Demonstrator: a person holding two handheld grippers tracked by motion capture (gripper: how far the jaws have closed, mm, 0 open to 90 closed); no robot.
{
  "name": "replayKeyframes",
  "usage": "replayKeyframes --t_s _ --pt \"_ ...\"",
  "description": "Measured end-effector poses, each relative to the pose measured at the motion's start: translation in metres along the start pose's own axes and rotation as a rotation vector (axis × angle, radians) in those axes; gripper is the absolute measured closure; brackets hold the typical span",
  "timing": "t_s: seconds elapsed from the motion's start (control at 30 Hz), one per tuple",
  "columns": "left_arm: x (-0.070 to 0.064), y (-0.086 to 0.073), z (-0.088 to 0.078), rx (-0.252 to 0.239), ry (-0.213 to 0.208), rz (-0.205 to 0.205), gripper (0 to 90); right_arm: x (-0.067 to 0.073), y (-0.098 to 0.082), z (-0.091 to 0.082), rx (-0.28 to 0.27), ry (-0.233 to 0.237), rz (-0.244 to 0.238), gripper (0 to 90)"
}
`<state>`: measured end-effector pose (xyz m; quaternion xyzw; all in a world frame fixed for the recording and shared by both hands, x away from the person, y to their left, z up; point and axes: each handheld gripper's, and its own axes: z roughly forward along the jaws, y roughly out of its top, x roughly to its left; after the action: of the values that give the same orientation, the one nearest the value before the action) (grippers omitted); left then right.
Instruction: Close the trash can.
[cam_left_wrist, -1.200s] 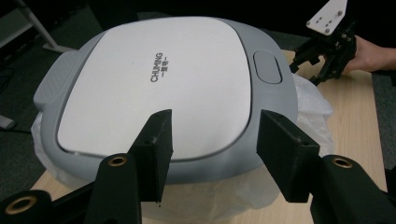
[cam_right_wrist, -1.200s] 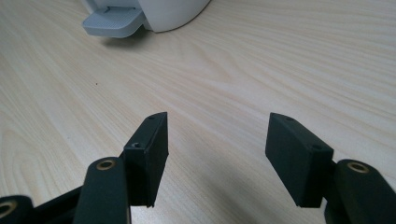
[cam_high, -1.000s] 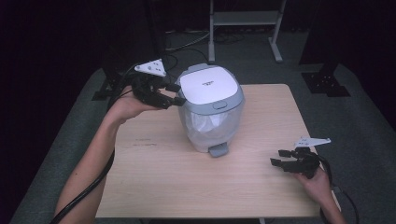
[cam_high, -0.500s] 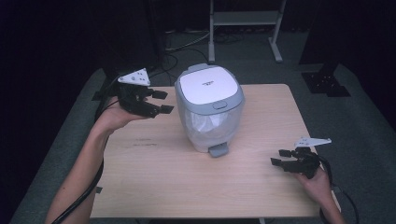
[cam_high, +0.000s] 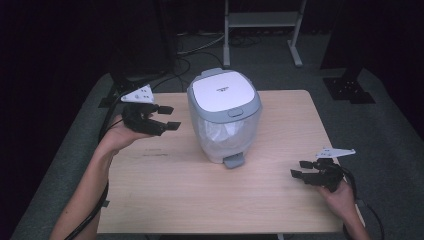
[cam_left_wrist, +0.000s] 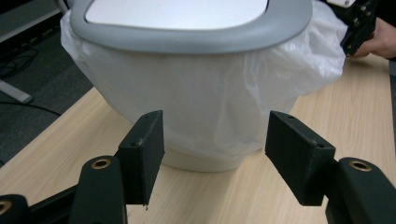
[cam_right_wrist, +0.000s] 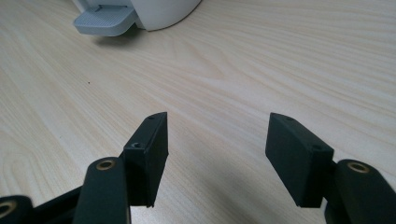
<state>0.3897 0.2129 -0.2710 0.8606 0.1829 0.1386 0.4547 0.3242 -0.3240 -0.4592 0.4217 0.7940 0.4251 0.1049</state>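
Dark floor and cables ring the pale wooden table (cam_high: 200, 200) where I work. My left gripper (cam_high: 167, 117) hangs released, jaws just having spread wider with nothing between them, pointing at the pedal bin (cam_high: 225, 117) straight ahead and just apart from it. Its grey lid (cam_left_wrist: 196, 35) is down over a white liner bag (cam_left_wrist: 224, 102). My right gripper (cam_high: 299, 169) rests low near my edge, jaws apart and empty, the bin's foot pedal (cam_right_wrist: 105, 21) well ahead of it.
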Motion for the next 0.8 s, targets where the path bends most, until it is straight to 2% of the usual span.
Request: replayKeyframes --t_s 0.1,0.33,0.8 --pt "-0.001 -0.006 0.003 0.006 0.001 0.004 35.4 0.000 0.000 -0.001 0.000 -0.002 0.003 38.0" --pt "-0.003 -0.025 0.014 0.016 -0.012 -0.029 33.4 0.000 0.000 -0.003 -0.004 -0.004 0.002 37.6" --pt "-0.007 -0.053 0.023 0.031 0.003 -0.052 27.8 0.000 0.000 -0.004 -0.003 -0.004 0.001 35.9"
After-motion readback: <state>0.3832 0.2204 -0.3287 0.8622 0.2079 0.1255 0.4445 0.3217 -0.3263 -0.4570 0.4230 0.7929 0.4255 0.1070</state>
